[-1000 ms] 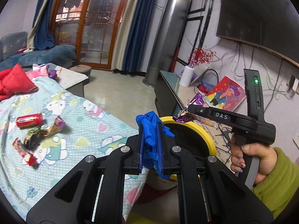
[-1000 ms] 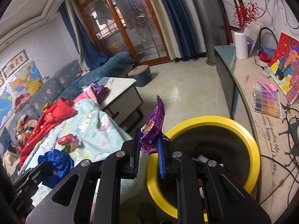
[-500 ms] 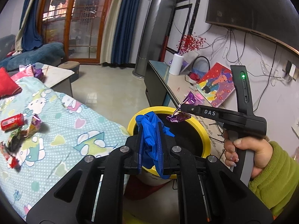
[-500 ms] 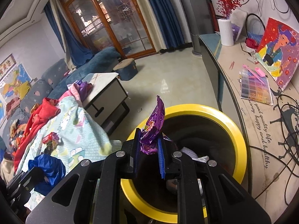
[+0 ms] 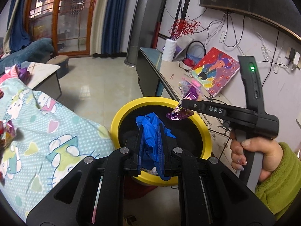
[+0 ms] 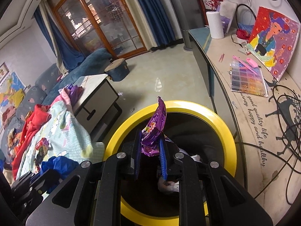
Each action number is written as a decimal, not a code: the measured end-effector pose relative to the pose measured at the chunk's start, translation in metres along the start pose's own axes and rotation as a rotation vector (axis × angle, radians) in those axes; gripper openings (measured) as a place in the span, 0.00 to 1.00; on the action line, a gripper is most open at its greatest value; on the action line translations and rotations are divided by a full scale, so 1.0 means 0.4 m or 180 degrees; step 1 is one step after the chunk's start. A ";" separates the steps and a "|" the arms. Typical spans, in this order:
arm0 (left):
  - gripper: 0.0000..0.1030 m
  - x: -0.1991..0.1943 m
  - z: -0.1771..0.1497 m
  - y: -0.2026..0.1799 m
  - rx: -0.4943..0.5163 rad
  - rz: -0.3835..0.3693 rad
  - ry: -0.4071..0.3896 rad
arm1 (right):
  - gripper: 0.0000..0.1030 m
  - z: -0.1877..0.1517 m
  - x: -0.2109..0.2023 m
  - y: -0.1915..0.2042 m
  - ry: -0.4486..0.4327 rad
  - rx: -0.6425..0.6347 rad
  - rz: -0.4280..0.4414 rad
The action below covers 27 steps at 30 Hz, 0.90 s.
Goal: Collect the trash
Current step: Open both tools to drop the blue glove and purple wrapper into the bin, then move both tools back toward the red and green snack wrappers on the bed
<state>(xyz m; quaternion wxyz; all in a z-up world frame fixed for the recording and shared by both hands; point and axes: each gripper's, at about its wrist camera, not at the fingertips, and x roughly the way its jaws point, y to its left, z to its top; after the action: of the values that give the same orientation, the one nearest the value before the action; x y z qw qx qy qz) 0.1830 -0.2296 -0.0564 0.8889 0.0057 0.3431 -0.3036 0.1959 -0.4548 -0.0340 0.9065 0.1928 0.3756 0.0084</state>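
Crumpled purple foil wrapper (image 6: 153,131) sat clamped in the right claw (image 6: 150,148), blue plastic bag (image 5: 150,131) in the left claw (image 5: 151,143), above the yellow-rimmed bin (image 5: 120,116); light pieces could snag on release.

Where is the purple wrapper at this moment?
In the right wrist view the purple wrapper is pinched in the right gripper, above the yellow-rimmed bin.

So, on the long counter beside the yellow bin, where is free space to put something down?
On the counter, a bare strip runs between the white vase and the bead tray. Crowded: the painting side and the cables by the bin.
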 end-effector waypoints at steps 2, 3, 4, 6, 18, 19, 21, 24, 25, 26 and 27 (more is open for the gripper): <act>0.07 0.014 0.007 0.001 0.0015 0.0014 0.0001 | 0.17 0.000 0.003 -0.011 0.0005 0.0029 -0.0007; 0.07 0.020 0.011 0.002 0.0019 0.0016 0.0002 | 0.18 0.000 0.004 -0.018 0.0011 0.0043 -0.0008; 0.07 0.028 0.015 0.003 0.0022 0.0016 0.0005 | 0.18 0.000 0.005 -0.023 0.0015 0.0049 -0.0010; 0.07 0.034 0.014 0.001 0.0029 0.0007 0.0010 | 0.18 0.001 0.007 -0.030 0.0022 0.0071 -0.0016; 0.33 0.078 0.029 0.003 -0.0015 -0.0049 0.0035 | 0.30 0.003 0.007 -0.066 0.0011 0.0220 0.0010; 0.36 0.075 0.029 0.006 -0.0015 -0.0041 0.0020 | 0.31 0.003 0.008 -0.066 0.0009 0.0216 0.0004; 0.50 0.072 0.030 0.013 -0.0040 -0.0023 0.0005 | 0.34 0.002 0.008 -0.066 0.0002 0.0218 0.0001; 0.69 0.056 0.028 0.037 -0.0178 -0.0003 -0.0020 | 0.38 0.003 0.007 -0.063 -0.0012 0.0197 0.0001; 0.73 0.046 0.025 0.048 -0.0223 0.0016 -0.0042 | 0.38 0.003 0.007 -0.062 -0.0017 0.0189 0.0002; 0.78 0.035 0.022 0.058 -0.0263 0.0032 -0.0067 | 0.41 0.004 0.006 -0.059 -0.0028 0.0174 -0.0006; 0.82 0.026 0.020 0.066 -0.0296 0.0052 -0.0086 | 0.43 0.004 0.004 -0.055 -0.0038 0.0162 -0.0003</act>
<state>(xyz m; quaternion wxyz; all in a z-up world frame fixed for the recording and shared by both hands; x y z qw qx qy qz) 0.2082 -0.2155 -0.0617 0.8952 -0.0368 0.3447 -0.2800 0.1954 -0.4755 -0.0420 0.9035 0.2156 0.3703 -0.0028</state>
